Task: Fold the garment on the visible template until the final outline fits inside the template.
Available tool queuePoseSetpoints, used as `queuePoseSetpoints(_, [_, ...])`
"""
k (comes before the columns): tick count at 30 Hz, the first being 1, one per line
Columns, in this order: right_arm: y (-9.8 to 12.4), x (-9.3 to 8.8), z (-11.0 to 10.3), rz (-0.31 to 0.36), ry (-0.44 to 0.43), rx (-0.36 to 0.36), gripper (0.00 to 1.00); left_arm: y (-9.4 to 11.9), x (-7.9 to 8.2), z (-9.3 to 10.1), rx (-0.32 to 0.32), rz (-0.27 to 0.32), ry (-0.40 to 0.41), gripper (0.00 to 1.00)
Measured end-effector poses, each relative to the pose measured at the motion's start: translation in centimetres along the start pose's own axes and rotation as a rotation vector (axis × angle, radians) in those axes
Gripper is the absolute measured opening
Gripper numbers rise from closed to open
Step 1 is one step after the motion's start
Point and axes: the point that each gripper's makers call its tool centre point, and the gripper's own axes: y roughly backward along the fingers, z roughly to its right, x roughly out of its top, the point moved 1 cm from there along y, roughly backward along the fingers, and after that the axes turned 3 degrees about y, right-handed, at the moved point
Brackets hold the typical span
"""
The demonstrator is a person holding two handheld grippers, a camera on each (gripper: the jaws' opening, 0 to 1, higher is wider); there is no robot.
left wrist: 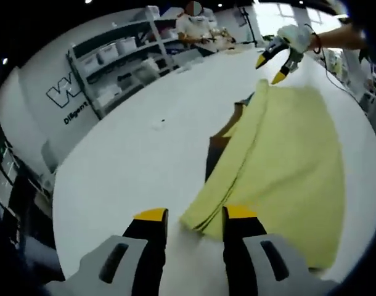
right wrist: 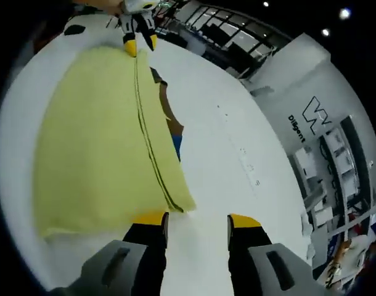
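Lying folded on a white worktop (left wrist: 132, 154), a pale yellow garment (left wrist: 286, 179) covers most of a template (left wrist: 220, 139), whose brown edge pokes out along the folded side.

From the left gripper view, the left tongs (left wrist: 194, 217) rise at the bottom with yellow tips apart, just beside the garment's near corner; whether the right-hand tip touches the cloth cannot be told. At the far end of the fold, the right tongs (left wrist: 273, 69) come in from the upper right, held by a gloved hand (left wrist: 297, 36), tips apart just above the cloth's far corner. This view also takes in grey shelving (left wrist: 117, 61) with bins on the left and a person (left wrist: 197, 28) seated far across the room.

From the right gripper view, the right tongs (right wrist: 197, 221) stand apart at the bottom, with nothing between them, the left tip next to the garment's near corner. Here the fold line runs away as a dark seam, and a bit of blue shows beside the brown template edge. The left tongs (right wrist: 140, 44) appear at the far end, tips apart at the cloth's edge. A wall sign (right wrist: 311, 120) stands at the right.
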Motion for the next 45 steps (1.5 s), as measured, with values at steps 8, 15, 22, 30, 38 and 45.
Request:
queuePoseSetpoints(8, [-1.2, 0.4, -0.5, 0.018, -0.041, 0.084, 0.07, -0.9, -0.3, 0.0, 0.013, -0.042, 0.042, 0.16])
queuePoseSetpoints(15, [-1.9, 0.8, 0.9, 0.072, -0.323, 0.079, 0.00, -1.1, 0.3, -1.5, 0.047, 0.009, 0.255, 0.08])
queuePoseSetpoints(22, [-3.0, 0.6, 1.8, 0.125, -0.706, 0.016, 0.00, -1.8, -0.9, -2.9, 0.145, -0.056, 0.356, 0.09])
queuePoseSetpoints(30, [-2.3, 0.1, 1.1, 0.101, -1.079, 0.036, 0.27, -0.3, -1.4, -2.9, 0.170, -0.053, 0.555, 0.29])
queuePoseSetpoints(38, [-0.6, 0.9, 0.1, 0.118, -1.198, 0.056, 0.53, 1.5, -0.4, -1.0, 0.124, -0.015, 0.722, 0.53])
queuePoseSetpoints(45, [1.6, 2.6, -2.2, 0.130, -1.219, 0.095, 0.64, 3.4, -0.5, 1.6, 0.099, -0.030, 0.729, 0.60])
